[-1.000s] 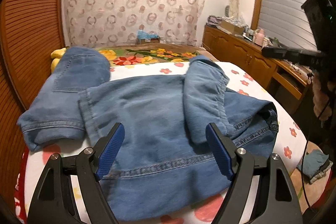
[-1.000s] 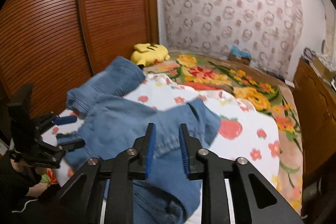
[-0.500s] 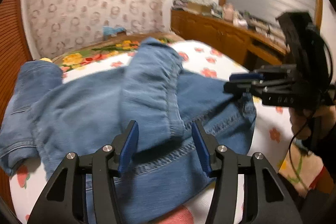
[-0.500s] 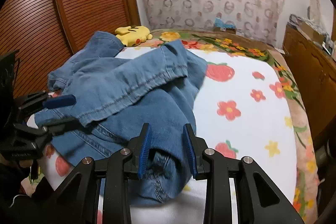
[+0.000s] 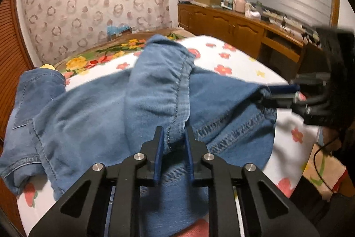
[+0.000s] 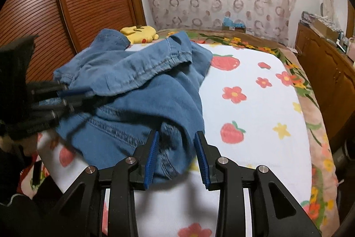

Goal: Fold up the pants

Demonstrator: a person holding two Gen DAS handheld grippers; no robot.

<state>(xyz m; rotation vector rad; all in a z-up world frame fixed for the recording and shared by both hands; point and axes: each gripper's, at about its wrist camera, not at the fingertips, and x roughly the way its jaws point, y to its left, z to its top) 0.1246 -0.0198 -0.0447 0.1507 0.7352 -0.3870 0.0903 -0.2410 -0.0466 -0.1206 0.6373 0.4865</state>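
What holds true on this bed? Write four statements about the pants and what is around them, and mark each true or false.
1. The pants are blue denim. True.
2. The pants hang from the wardrobe door. False: they lie crumpled on the flowered sheet.
3. A yellow plush toy lies at the far side of the pants. True.
4. Nothing is between the fingers of the left gripper. False: a fold of the pants sits between them, and they have just been closing on it.
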